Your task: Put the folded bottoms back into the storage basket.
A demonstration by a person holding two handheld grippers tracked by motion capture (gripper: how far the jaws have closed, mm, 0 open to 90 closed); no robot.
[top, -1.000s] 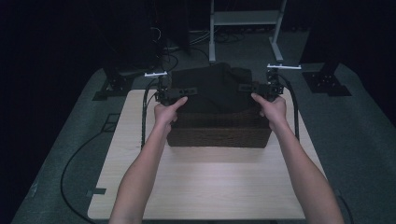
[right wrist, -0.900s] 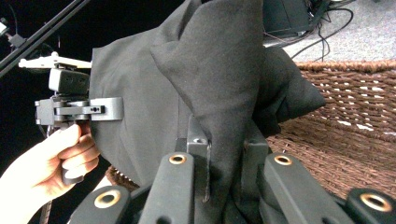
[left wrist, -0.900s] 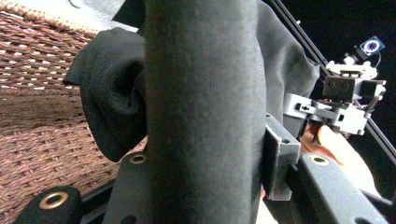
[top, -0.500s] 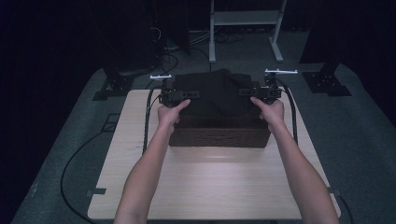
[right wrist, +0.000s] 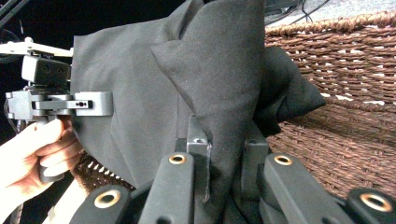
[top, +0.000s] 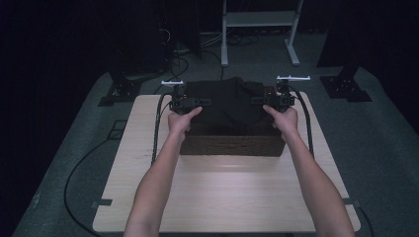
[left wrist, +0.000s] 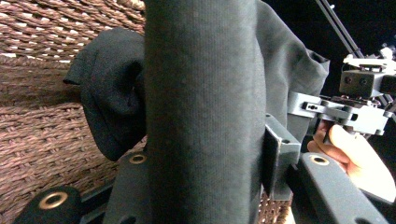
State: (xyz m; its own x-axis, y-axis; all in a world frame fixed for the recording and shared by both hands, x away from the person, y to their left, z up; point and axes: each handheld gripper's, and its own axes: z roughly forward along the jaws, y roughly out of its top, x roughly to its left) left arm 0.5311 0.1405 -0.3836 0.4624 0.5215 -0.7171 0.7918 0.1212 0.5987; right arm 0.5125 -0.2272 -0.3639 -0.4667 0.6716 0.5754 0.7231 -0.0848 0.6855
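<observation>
Two grippers hold one dark cloth over a woven basket that sits toward the far side of a pale wooden table. Beyond the table, on the dim floor, stand a white metal frame and black stands. The cloth drapes across the basket's open top and hides most of its inside. The left gripper is clamped on a thick fold of the cloth, and the right gripper pinches a thinner fold tightly.
</observation>
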